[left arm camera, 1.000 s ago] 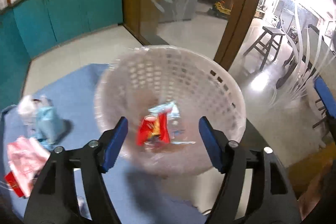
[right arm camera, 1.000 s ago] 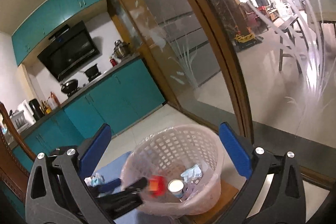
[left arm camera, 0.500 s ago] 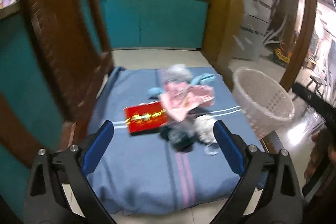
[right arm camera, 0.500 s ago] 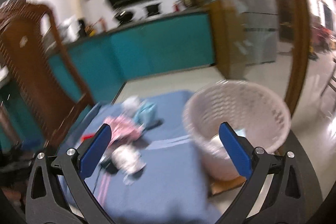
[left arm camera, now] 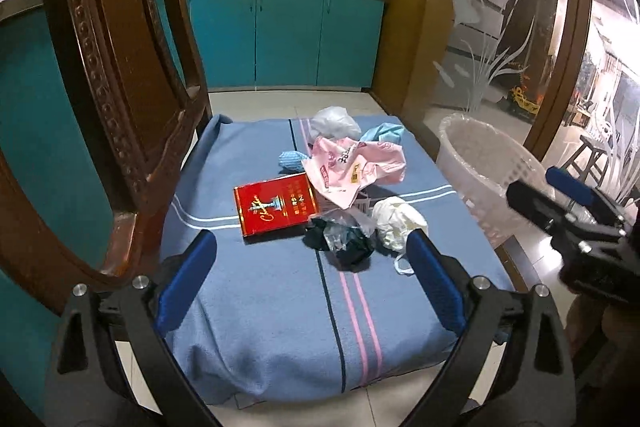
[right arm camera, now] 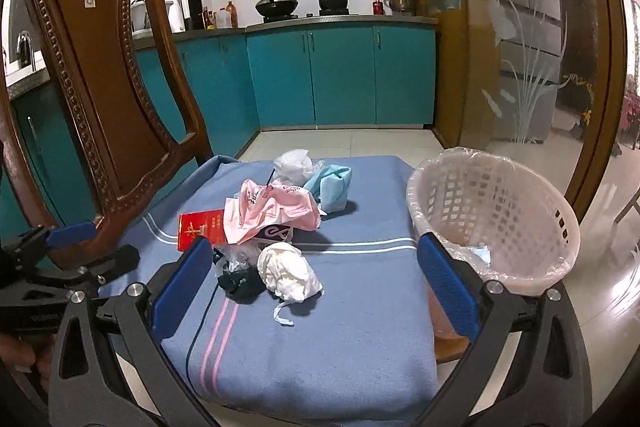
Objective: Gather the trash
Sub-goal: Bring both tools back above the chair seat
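Trash lies in a pile on the blue blanket: a red box, a pink wrapper, a dark crumpled wrapper, a white crumpled wad, a light blue mask and a white tissue. The lined white basket stands at the right edge with some trash inside. My left gripper is open and empty, back from the pile. My right gripper is open and empty, near the white wad.
A carved wooden chair back rises at the left of the blanket. Teal cabinets and a stove counter stand behind. A frosted glass door is at the right, behind the basket.
Both grippers have pulled back from over the basket and swung left to face the pile on the blanket. A red wrapper fell into the basket a second ago.
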Available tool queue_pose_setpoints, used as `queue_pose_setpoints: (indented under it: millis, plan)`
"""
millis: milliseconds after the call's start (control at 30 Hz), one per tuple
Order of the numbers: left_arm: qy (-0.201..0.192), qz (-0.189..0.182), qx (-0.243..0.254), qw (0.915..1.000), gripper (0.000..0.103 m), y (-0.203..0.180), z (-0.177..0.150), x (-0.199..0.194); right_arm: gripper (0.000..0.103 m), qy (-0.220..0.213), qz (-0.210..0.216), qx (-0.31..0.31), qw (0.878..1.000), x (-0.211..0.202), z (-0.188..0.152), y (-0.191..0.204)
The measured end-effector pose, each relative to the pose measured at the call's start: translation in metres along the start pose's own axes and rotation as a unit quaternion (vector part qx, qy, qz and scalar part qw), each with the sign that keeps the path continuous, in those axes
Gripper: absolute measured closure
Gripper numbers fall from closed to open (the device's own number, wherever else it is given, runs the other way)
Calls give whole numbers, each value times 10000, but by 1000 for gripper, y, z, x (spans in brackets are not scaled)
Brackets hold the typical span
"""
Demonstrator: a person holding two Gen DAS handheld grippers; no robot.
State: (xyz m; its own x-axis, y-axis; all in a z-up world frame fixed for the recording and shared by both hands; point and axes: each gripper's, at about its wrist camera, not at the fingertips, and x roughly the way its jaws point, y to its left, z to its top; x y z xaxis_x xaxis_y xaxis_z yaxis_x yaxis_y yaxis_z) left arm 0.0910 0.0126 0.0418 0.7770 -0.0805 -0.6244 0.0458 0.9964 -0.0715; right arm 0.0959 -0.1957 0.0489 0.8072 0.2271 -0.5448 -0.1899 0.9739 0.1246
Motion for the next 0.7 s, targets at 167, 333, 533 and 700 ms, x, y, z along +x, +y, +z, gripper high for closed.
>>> queue_pose_setpoints:
  millis: [167, 333, 533, 700]
  plan:
    - [-7, -15, -58, 10000, 8, 1, 1, 2, 3, 20, 11, -26, 10000, 1, -1, 1]
    - [43, -11, -3, 10000, 8, -5, 0, 6, 3, 37, 16, -32, 10000, 0, -1, 1]
    - [79, -18, -5, 10000, 8, -7, -1, 8, 3, 43, 15, -27, 10000, 0, -1, 0]
    - [170, -33, 16, 9998, 8, -7, -4, 13, 3, 35, 15, -8, 10000, -1, -1, -1]
